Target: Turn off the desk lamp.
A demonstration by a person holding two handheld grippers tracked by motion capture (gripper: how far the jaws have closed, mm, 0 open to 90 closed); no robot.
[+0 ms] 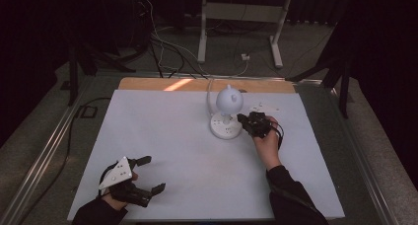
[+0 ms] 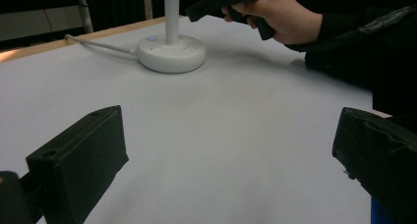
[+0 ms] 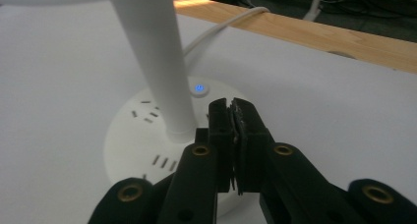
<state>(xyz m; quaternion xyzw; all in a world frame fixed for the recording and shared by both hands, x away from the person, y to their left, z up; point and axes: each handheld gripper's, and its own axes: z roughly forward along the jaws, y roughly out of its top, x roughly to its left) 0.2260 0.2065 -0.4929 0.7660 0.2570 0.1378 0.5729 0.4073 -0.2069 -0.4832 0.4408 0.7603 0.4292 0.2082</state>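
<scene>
Closed right gripper poised over the lamp's button; left gripper idle.

Left gripper (image 1: 143, 178): jaws spread wide, holding nothing, resting near the front left of the white table (image 1: 162, 136), well apart from the lamp. Desk lamp (image 1: 226, 117) stands mid-table toward the back; its round base (image 3: 147, 135) carries socket slots and a blue-lit button (image 3: 199, 88) just beside the stem (image 3: 157, 62). Right gripper (image 3: 235, 111): jaws pressed together, empty, tips above the base just short of the button. Judgement: a press comes next; come straight down on the button, lightly, clear of the stem so the lamp doesn't tip.

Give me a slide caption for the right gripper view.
Shut right gripper poised over the lamp base, near its lit blue button.
</scene>
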